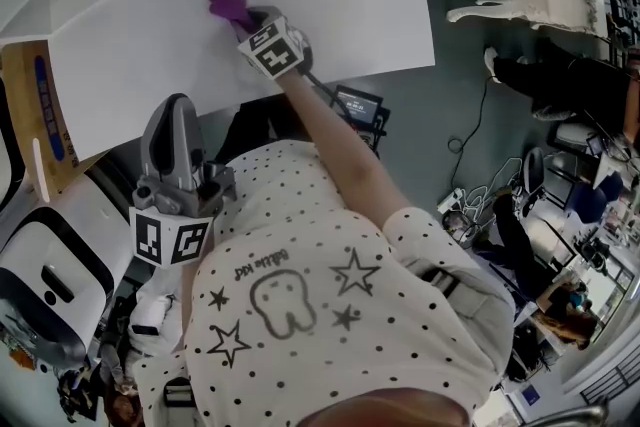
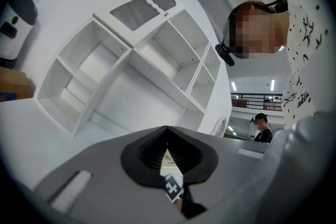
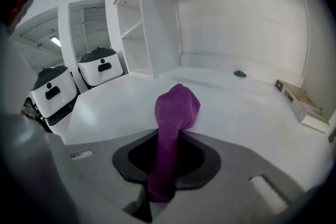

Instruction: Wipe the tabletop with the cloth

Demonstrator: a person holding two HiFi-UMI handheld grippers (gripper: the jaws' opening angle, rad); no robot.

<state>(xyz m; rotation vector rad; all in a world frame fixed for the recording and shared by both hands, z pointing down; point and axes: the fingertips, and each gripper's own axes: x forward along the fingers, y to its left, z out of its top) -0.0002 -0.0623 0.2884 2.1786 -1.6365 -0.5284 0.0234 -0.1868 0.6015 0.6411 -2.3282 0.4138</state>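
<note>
Right gripper view gives me the clearest read. The right gripper (image 3: 169, 134) is clamped on the purple cloth (image 3: 177, 105), which runs up between the jaws as one strip. Past the tips it bunches into a knob that looks to rest on the white tabletop (image 3: 236, 113).

On the head view that gripper (image 1: 262, 33) sits out over the tabletop (image 1: 360, 5), with the cloth (image 1: 228, 3) well in from the near edge. I see bare white surface open to the right as far as the right edge, and more beyond the cloth toward the far edge.

The left gripper (image 1: 176, 115) hangs off the table on my side of the near edge. Its own view shows the jaws (image 2: 167, 131) pressed together with nothing between them.

Near the far right corner lie one flat box (image 3: 299, 101) and one small dark thing (image 3: 240, 73). A white shelf unit (image 3: 139, 23) stands at the left, with two white-and-black machines (image 3: 52, 93) beside it. My count: one cloth, two grippers.
</note>
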